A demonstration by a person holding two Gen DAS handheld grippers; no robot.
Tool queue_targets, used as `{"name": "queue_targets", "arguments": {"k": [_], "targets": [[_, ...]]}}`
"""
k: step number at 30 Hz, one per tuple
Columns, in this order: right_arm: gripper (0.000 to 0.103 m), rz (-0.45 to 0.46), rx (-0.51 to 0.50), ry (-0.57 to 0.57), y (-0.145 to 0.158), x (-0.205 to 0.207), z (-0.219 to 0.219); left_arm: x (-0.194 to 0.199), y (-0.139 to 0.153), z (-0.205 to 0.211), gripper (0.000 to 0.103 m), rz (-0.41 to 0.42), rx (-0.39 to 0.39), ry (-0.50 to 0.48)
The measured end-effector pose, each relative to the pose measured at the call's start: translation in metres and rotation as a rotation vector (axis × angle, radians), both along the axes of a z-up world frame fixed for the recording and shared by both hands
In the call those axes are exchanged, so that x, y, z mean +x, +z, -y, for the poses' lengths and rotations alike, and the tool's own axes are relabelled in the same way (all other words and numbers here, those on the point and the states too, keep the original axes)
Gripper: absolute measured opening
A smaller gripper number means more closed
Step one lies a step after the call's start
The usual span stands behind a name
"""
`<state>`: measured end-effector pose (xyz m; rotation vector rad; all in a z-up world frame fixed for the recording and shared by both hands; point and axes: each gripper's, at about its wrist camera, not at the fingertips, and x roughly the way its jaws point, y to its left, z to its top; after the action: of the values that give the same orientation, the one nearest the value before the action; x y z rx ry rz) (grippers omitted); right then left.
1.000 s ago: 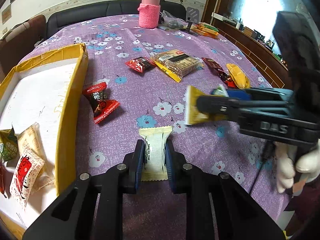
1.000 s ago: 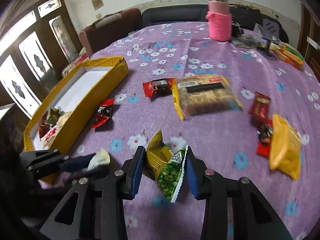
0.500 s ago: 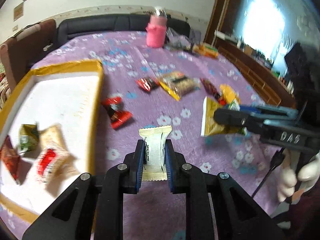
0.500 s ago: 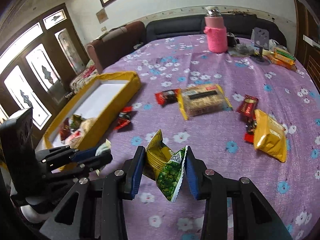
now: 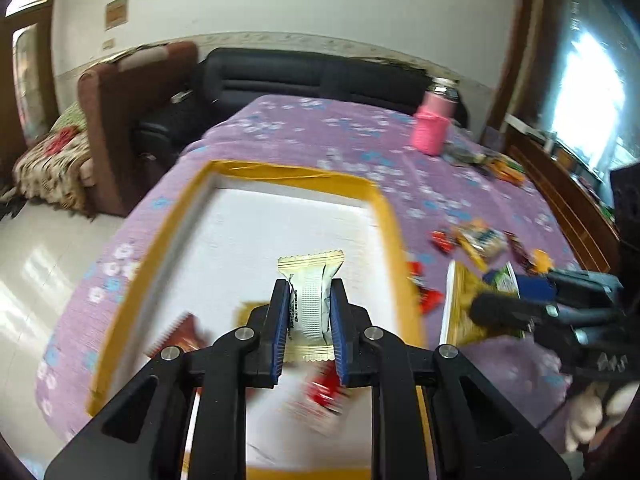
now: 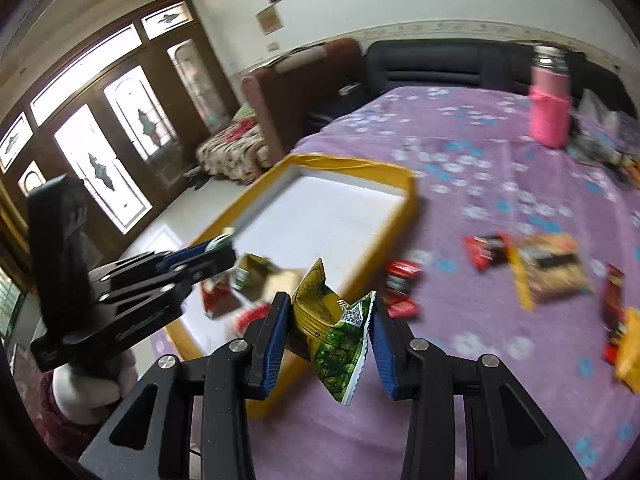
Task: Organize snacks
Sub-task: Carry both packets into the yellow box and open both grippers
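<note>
My left gripper (image 5: 309, 300) is shut on a cream snack packet (image 5: 311, 280) and holds it above the white inside of the yellow box (image 5: 280, 172). My right gripper (image 6: 328, 320) is shut on a yellow-green snack packet (image 6: 334, 332) just above the box's near right wall (image 6: 360, 268). The left gripper (image 6: 208, 258) shows in the right wrist view over the box's near end. The right gripper (image 5: 516, 304) shows in the left wrist view, right of the box. Several snacks (image 5: 320, 392) lie in the box's near end.
Red packets (image 6: 400, 284), a large clear-wrapped snack (image 6: 552, 268) and a yellow packet (image 6: 630, 352) lie on the purple flowered tablecloth (image 6: 480, 200) right of the box. A pink bottle (image 6: 550, 112) stands at the far end. A sofa (image 5: 312, 76) and armchair stand beyond the table.
Both grippers have lifted and swung left with their packets. The left one went from above the tablecloth to above the box; the right one reached the box's right wall.
</note>
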<state>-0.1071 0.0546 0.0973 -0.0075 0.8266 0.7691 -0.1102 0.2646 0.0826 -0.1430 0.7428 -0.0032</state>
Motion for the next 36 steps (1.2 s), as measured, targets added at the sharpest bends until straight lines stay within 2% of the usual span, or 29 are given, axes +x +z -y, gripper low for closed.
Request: {"name": "queue_targets", "arguments": {"k": [5,10,19,24,28,30,32,36], "targets": [[0.039,-0.055,-0.017,0.036,-0.013,0.024,-0.054,0.032,-0.016,-0.033,0.017,-0.067,-0.001,0.053],[0.039,-0.140,-0.038,0.038,-0.036,0.051,-0.089,0.054,-0.034,-0.052,0.017,-0.130,-0.027,0.084],[0.040,-0.180,-0.064,0.025,-0.054,0.067,-0.108,0.057,-0.040,-0.063,0.019,-0.154,-0.082,0.082],[0.044,-0.183,-0.028,0.001,-0.052,0.068,-0.102,0.050,-0.034,-0.066,0.022,-0.137,-0.115,0.100],[0.044,-0.157,0.014,-0.013,-0.037,0.062,-0.087,0.034,-0.016,-0.058,0.024,-0.082,-0.133,0.096],[0.046,-0.129,0.034,-0.024,-0.027,0.058,-0.073,0.024,-0.003,-0.048,0.037,-0.042,-0.149,0.073],[0.049,-0.104,0.049,-0.054,-0.019,0.056,-0.053,0.012,0.010,-0.032,0.046,0.000,-0.169,0.036],[0.051,-0.088,0.057,-0.133,-0.013,0.064,-0.001,-0.004,0.026,0.002,0.054,0.043,-0.210,-0.064]]}}
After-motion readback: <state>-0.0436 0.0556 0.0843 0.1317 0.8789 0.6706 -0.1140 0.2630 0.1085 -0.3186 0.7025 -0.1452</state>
